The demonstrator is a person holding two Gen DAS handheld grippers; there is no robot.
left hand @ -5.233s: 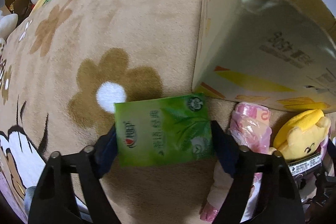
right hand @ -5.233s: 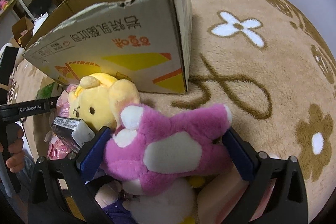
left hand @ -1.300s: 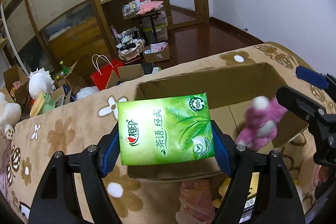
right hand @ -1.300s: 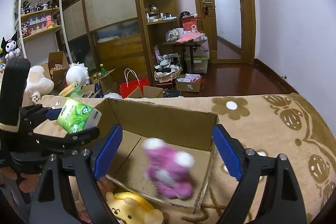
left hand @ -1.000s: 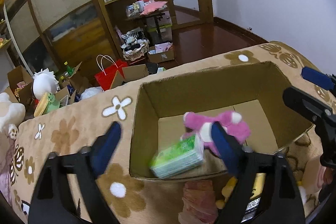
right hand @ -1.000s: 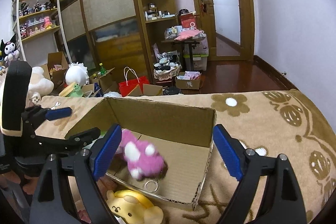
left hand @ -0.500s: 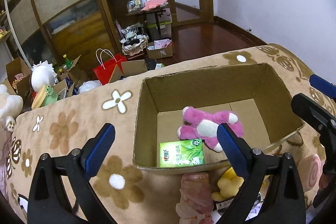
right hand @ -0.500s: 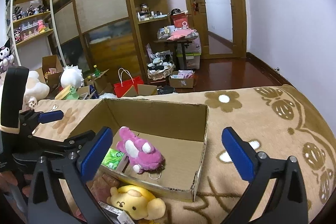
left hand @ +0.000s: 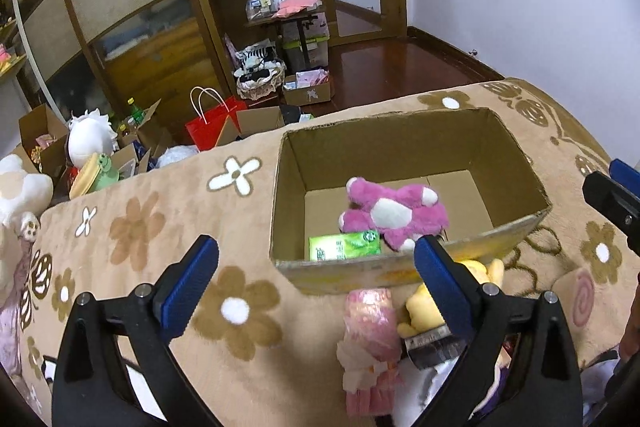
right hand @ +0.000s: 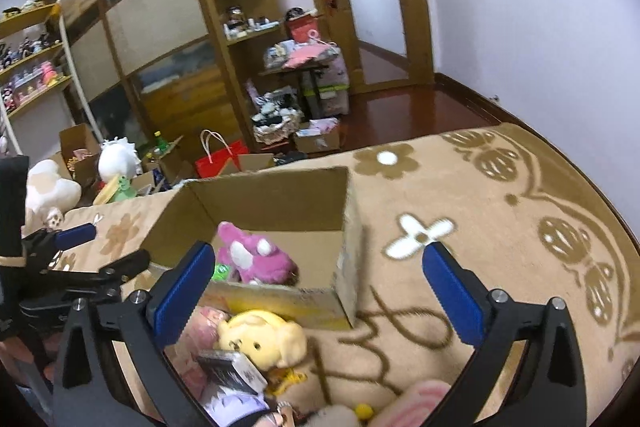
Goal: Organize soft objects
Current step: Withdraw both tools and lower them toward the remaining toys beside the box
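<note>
An open cardboard box [left hand: 508, 231] [right hand: 348, 287] stands on the flowered tan blanket. Inside it lie a pink plush toy [left hand: 396, 213] [right hand: 252, 259] and, at its near left corner, a green tissue pack [left hand: 344, 247] [right hand: 221, 273]. My left gripper [left hand: 316, 279] hangs open and empty in front of the box's near wall. Over the box's near right corner, my right gripper [right hand: 316, 287] is also wide open and empty. Below the box lie a yellow plush [left hand: 476, 287] [right hand: 260, 339], a pink wrapped pack [left hand: 368, 323] and a small dark box [right hand: 232, 373].
The blanket [left hand: 160, 227] covers a raised surface that ends beyond the box. Past it on the floor are a red bag [left hand: 216, 123], cardboard boxes, white plush toys [left hand: 90, 143] and a wooden shelf wall. A pink swirl cushion [left hand: 580, 291] lies right.
Both grippers let go of their loads: the tissue pack and pink plush dropped into the box and settled. Since then both grippers have drawn back slightly, with jaws wide.
</note>
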